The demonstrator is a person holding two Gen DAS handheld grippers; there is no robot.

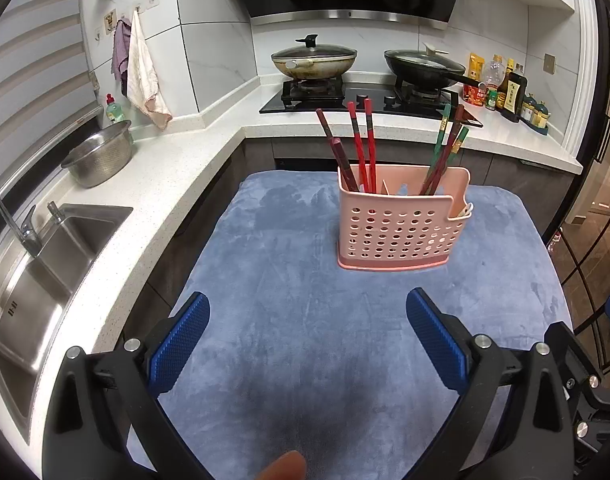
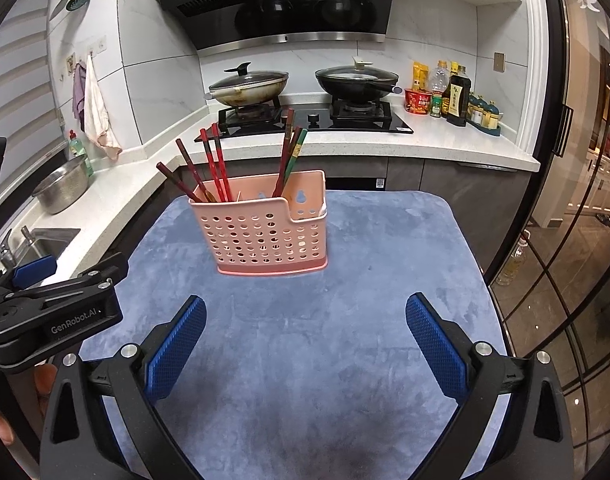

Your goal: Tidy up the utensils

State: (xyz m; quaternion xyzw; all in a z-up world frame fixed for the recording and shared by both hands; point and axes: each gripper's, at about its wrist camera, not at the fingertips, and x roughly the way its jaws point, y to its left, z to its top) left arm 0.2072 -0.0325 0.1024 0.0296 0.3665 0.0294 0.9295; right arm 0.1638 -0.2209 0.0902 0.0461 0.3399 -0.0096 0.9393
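1. Pink perforated utensil holder [image 1: 401,224] [image 2: 265,228] upright on blue cloth [image 1: 305,320] [image 2: 305,340], toward the far side of it.
2. Red chopsticks [image 1: 361,148] [image 2: 215,168] leaning in its left part, dark and green chopsticks [image 1: 445,152] [image 2: 291,156] in the middle part; lower right pocket contents too hidden to tell.
3. Left gripper [image 1: 308,336] over near cloth, blue pads wide apart, nothing between them.
4. Right gripper [image 2: 306,338] same: spread wide, holding nothing, well short of holder.
5. Behind: white counter [image 1: 177,168], steel sink [image 1: 45,272], colander bowl [image 1: 99,158], stove [image 1: 365,98] with two lidded pans.
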